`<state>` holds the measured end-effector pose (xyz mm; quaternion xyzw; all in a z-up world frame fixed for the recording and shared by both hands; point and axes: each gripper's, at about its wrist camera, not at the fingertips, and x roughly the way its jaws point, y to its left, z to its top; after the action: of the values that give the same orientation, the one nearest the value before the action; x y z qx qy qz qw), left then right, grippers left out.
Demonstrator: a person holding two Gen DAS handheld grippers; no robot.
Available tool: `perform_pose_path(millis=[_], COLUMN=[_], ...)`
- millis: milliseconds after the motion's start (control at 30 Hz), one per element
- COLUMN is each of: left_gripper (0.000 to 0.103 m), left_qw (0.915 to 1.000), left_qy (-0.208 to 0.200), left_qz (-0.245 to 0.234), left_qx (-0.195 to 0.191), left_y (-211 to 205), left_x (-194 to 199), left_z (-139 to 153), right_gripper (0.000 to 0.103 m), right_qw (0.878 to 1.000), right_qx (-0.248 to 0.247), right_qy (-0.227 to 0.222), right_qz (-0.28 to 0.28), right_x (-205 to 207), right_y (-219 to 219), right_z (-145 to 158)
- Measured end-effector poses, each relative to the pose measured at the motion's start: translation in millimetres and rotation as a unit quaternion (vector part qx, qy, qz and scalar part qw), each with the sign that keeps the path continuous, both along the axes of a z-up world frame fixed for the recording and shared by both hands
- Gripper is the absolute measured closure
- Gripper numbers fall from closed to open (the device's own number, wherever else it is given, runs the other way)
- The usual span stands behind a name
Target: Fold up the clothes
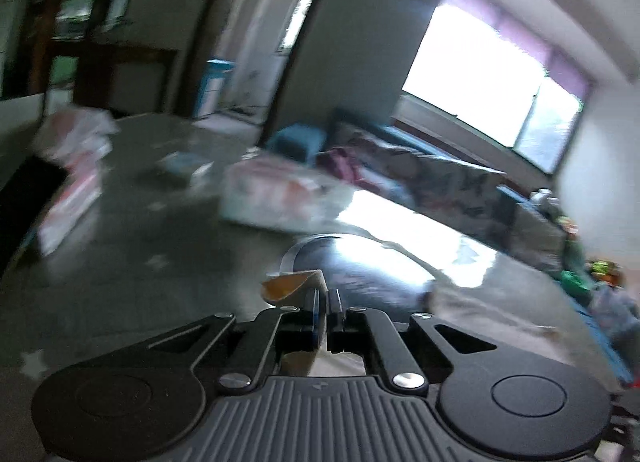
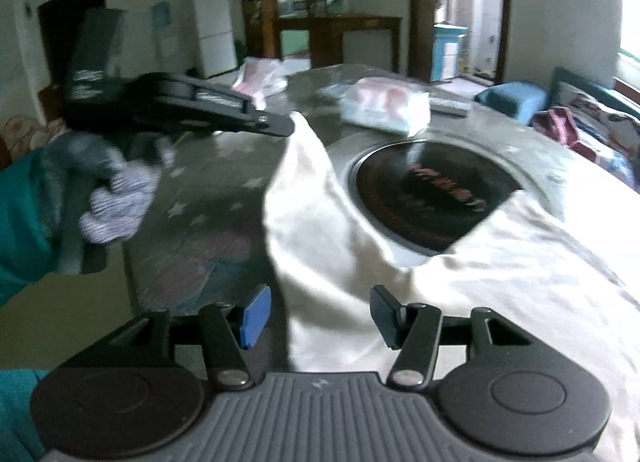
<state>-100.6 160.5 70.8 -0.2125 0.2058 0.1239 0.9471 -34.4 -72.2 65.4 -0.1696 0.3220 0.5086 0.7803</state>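
Cream cloth (image 2: pixel 460 282) is what I am working: on the left, my left gripper (image 2: pixel 290 124), held in my gloved left hand (image 2: pixel 116 198), is clamped on one corner, lifting it into a peak above the counter (image 2: pixel 208 190). From there the fabric drapes down and rightward, running between the widely spread fingers of my right gripper (image 2: pixel 316 316), which grips nothing. Beyond it, the cloth overlaps the edge of a dark round cooktop (image 2: pixel 432 190) set into the counter.
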Motion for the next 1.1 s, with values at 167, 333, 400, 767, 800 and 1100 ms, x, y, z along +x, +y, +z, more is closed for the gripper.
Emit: perform_pose_path(millis=[167,333,400,767,800,1100], left_gripper=[0.1,0.1,0.1,0.1,0.1,0.1], left_qw=[0.9971,0.9913,0.9887,0.9685,0.9672,0.9588], left_qy=[-0.031,-0.029,-0.023,0.014,0.018,0.036], left_qz=[-0.07,-0.128,-0.148,-0.248,-0.253,-0.282], left_qx=[-0.006,-0.012,-0.014,-0.021,-0.018,0.011], left_y=[-33,-69,-83,-157,-161,-178], left_x=[5,15,20,38,36,29], left_z=[14,11,7,-18,-21,-32], right_gripper=[0.049,0.05,0.053,0.059,0.059,0.058], right_qw=[0.999,0.994,0.991,0.956,0.953,0.922], right_qx=[0.021,0.046,0.055,0.119,0.122,0.14], right_qy=[0.003,0.013,0.023,0.14,0.154,0.271], right_qz=[-0.047,-0.1,-0.123,-0.23,-0.232,-0.238], right_x=[17,34,41,79,82,101], right_y=[-27,-61,-75,-141,-142,-139], right_z=[11,20,21,4,0,-32])
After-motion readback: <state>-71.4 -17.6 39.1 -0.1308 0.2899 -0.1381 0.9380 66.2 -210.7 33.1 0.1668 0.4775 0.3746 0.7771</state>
